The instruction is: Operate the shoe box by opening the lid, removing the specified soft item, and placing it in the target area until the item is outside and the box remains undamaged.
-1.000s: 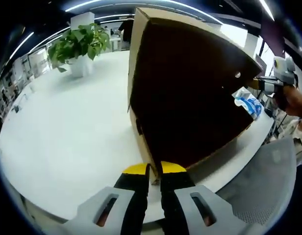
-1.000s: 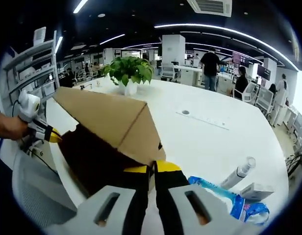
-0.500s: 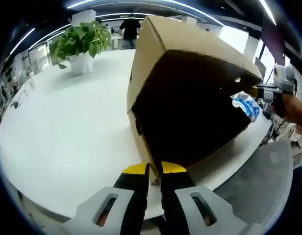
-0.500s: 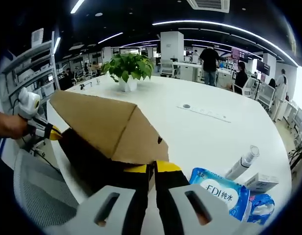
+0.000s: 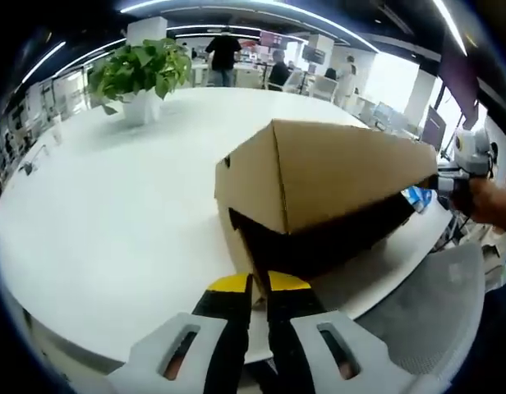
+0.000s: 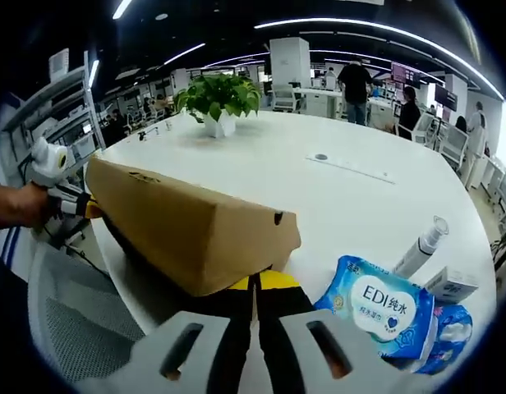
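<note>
Left hand-held gripper [image 5: 258, 289]: yellow-tipped jaws nearly together, pinched on the near bottom corner edge of the shoe box lid [image 5: 319, 185]. Right hand-held gripper [image 6: 255, 284]: jaws also almost closed, clamped on the lid's edge at the opposite end. Each gripper also appears far off in the other's view, held by a hand at the lid's far corner.

The lid is brown cardboard, tilted, with its open dark underside facing down toward the bench [image 5: 113, 222]. In the right gripper view the lid [image 6: 187, 230] has a small hole in its end wall near the jaws. The box base and the soft item can't be made out: the space under the lid is in deep shadow, so I can't tell what is inside.

On the bench just right of the right gripper: a blue-and-white tissue pack [image 6: 376, 305] printed "EDI", a white tube [image 6: 424, 246] lying tilted beyond it, a small white carton [image 6: 452, 285] and a blue wrapped packet [image 6: 450, 345] partly cut off at the picture edge. The left gripper view shows a sliver of blue packaging past the lid's far corner.

A potted plant [image 5: 142, 74] in a white pot stands well apart at the far side of the bench. A grey mesh chair [image 5: 425, 312] sits below the bench edge. People stand in the background office, too small for detail.
</note>
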`<state>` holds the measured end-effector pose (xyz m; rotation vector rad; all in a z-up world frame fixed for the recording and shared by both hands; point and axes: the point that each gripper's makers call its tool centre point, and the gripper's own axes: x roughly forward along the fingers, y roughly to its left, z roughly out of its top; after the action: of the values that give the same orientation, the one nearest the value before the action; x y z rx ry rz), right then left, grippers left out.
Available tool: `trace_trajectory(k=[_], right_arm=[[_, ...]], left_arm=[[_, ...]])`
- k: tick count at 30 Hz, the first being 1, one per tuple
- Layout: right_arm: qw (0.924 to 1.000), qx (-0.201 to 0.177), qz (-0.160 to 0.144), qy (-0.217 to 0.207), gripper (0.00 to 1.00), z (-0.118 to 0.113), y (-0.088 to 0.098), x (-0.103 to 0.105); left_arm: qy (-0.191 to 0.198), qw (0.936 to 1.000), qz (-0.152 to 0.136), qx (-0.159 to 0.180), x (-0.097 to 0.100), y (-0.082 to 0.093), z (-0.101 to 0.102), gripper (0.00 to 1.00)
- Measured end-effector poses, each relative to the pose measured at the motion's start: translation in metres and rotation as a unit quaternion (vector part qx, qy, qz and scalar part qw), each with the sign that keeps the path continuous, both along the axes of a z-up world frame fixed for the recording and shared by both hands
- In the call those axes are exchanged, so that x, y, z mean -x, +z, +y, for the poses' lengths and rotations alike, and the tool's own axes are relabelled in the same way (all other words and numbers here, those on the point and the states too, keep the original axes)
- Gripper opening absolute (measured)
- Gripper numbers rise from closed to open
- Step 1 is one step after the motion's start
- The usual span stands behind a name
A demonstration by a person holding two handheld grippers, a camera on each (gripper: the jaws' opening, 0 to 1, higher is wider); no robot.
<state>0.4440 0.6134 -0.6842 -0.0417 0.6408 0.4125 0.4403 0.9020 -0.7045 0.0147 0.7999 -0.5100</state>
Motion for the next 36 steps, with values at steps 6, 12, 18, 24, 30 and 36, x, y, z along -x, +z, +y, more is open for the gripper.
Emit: trace_trajectory(k=[6, 12, 18, 24, 30, 36], right_arm=[[0.9999, -0.006, 0.007, 0.006, 0.00, 0.010, -0.004, 0.011], [0.9998, -0.015, 0.012, 0.010, 0.00, 0.017, -0.007, 0.022], [0.9996, -0.020, 0.016, 0.011, 0.00, 0.022, -0.008, 0.030], [0.9994, -0.026, 0.018, 0.014, 0.00, 0.025, -0.009, 0.036], [0.9994, -0.023, 0.020, 0.017, 0.00, 0.025, -0.010, 0.043], [0.9994, -0.020, 0.020, 0.019, 0.00, 0.026, -0.010, 0.050]], left_arm=[[-0.003, 1.0000, -0.003, 0.006, 0.004, 0.006, -0.004, 0.03], [-0.008, 0.9999, -0.004, 0.008, 0.009, 0.008, -0.005, 0.03], [-0.007, 0.9999, -0.002, 0.010, 0.012, 0.007, -0.003, 0.03], [-0.010, 0.9998, 0.002, 0.014, 0.014, 0.006, -0.003, 0.03], [-0.016, 0.9998, 0.000, 0.010, 0.016, 0.007, -0.005, 0.03], [-0.023, 0.9997, 0.000, 0.007, 0.021, 0.005, -0.007, 0.04]])
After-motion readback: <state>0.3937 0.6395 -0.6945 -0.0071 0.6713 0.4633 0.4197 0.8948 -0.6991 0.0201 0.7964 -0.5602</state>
